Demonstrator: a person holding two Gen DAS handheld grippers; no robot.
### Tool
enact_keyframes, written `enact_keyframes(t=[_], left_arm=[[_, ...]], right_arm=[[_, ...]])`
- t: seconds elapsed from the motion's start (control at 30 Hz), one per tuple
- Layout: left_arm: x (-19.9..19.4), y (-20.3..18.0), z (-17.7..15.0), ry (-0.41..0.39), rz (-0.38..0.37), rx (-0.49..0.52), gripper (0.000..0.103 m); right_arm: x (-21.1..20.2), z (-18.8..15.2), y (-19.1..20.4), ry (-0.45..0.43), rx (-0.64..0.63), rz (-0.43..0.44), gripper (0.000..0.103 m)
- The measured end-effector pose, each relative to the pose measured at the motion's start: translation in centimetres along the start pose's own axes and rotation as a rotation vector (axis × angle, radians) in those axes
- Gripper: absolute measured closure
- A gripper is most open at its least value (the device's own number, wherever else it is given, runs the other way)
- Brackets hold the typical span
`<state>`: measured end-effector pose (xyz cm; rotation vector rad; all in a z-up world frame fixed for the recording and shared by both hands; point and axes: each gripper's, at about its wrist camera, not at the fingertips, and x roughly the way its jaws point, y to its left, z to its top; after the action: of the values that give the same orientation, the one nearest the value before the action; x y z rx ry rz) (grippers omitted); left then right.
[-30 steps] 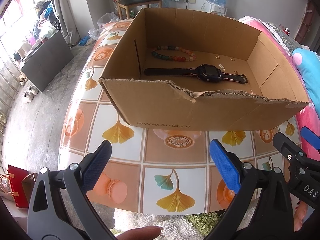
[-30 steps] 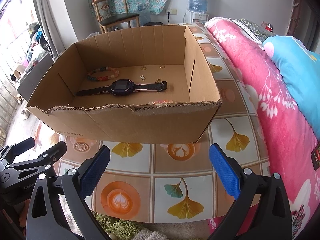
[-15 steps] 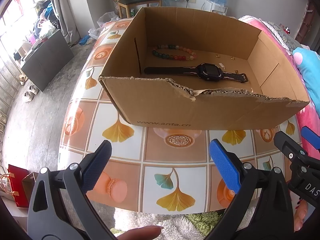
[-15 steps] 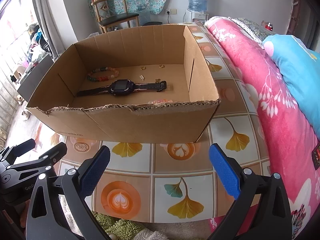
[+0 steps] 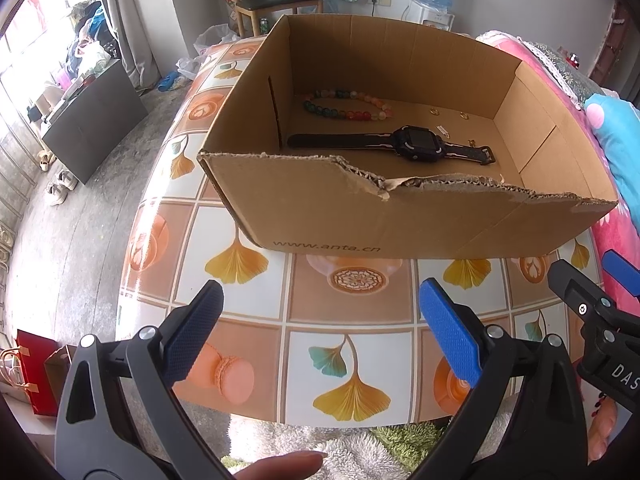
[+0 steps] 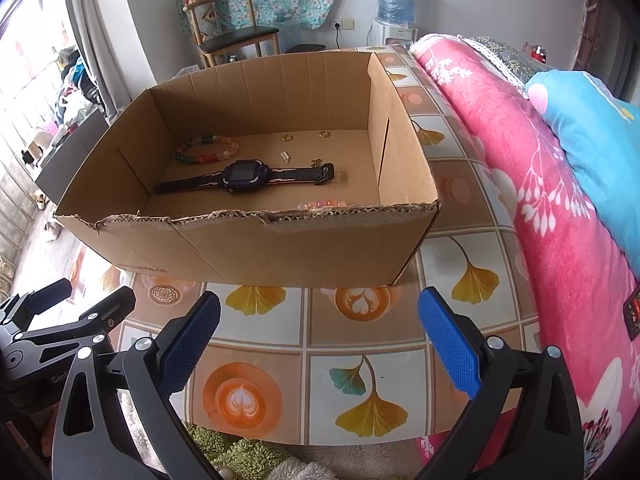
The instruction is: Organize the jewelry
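An open cardboard box (image 5: 360, 220) (image 6: 280, 248) stands on the tiled table. Inside lie a black watch (image 5: 416, 144) (image 6: 244, 174), a coloured bead bracelet (image 5: 344, 106) (image 6: 206, 150), two small gold rings (image 6: 306, 135), a small clasp (image 6: 285, 157) and a pink bead bracelet (image 6: 322, 204) by the near wall. My left gripper (image 5: 320, 312) is open and empty over the table, short of the box. My right gripper (image 6: 318, 320) is open and empty, also short of the box, to the right of the left one.
The table (image 6: 360, 360) has a ginkgo-leaf and coffee-cup pattern. A pink blanket (image 6: 540, 200) and blue pillow (image 6: 592, 132) lie to the right. A chair (image 6: 232, 36) and water dispenser (image 6: 394, 12) stand at the back wall. The floor drops away on the left.
Both grippers have stayed open and almost still; the views have shifted only very slightly.
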<state>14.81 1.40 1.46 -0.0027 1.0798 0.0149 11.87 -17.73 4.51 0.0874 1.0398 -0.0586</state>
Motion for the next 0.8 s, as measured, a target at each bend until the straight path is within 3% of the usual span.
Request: enact_keyframes(t=[0.8], left_arm=[[0.00,0.02,-0.07,0.002,-0.001,-0.002,0.008]], right_arm=[[0.04,-0.02,0.00,0.007,0.001,0.000,0.007]])
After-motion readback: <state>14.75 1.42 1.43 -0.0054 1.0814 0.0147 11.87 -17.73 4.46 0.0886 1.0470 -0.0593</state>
